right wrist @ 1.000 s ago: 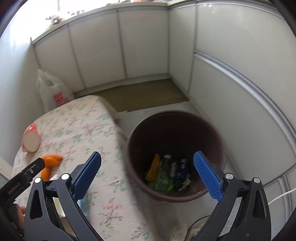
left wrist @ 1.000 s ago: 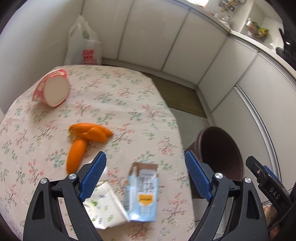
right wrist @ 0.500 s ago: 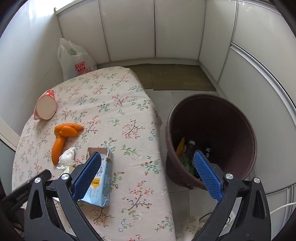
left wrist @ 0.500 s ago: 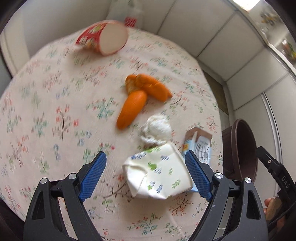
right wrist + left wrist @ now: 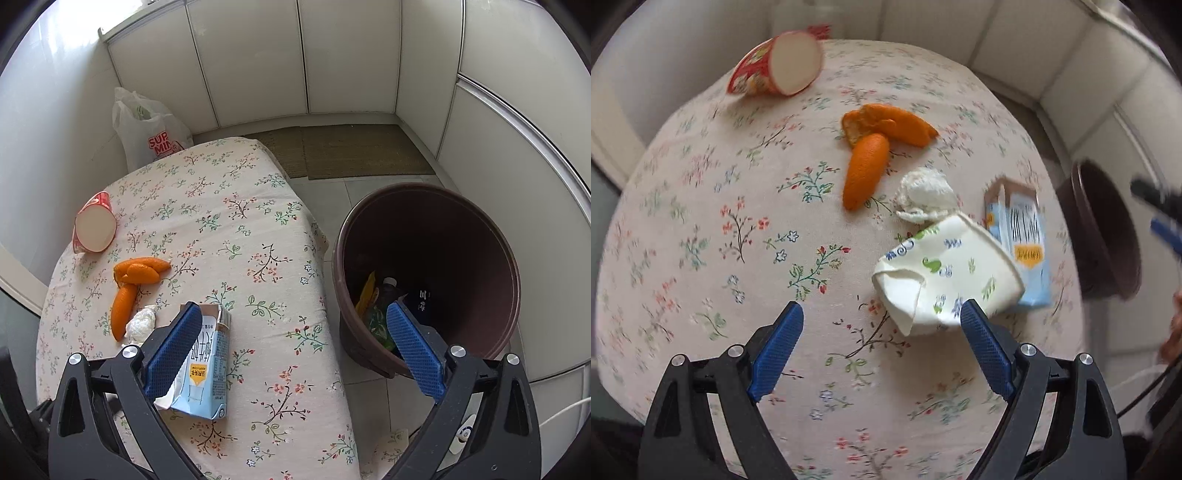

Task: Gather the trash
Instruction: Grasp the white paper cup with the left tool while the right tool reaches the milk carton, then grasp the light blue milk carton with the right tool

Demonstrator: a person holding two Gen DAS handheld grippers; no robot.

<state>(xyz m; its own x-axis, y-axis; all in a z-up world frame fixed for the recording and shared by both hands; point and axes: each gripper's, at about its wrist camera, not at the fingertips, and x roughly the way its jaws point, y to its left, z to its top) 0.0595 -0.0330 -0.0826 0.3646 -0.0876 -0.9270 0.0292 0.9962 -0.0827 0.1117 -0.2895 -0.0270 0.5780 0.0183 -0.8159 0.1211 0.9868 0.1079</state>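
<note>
On the flowered tablecloth point(image 5: 738, 206) lie a crushed patterned paper cup point(image 5: 942, 273), a crumpled white tissue point(image 5: 925, 194), a light blue drink carton point(image 5: 1021, 240), orange peel point(image 5: 875, 151) and a tipped red paper cup point(image 5: 779, 68). My left gripper point(image 5: 881, 315) hovers open over the cloth, its right fingertip just at the crushed cup's near edge. My right gripper point(image 5: 295, 314) is open above the table's edge, its left finger over the carton point(image 5: 207, 365), with the brown trash bin point(image 5: 424, 273) beyond its right finger.
The bin stands on the tiled floor to the right of the table and holds several wrappers and a bottle. A white plastic bag point(image 5: 151, 133) leans against the wall behind the table. White cabinet panels ring the corner; a woven mat point(image 5: 347, 151) lies on the floor.
My left gripper swung left and tilted down over the table, so the crushed cup and tissue now sit ahead of it. The right gripper turned from the bin toward the table and carton.
</note>
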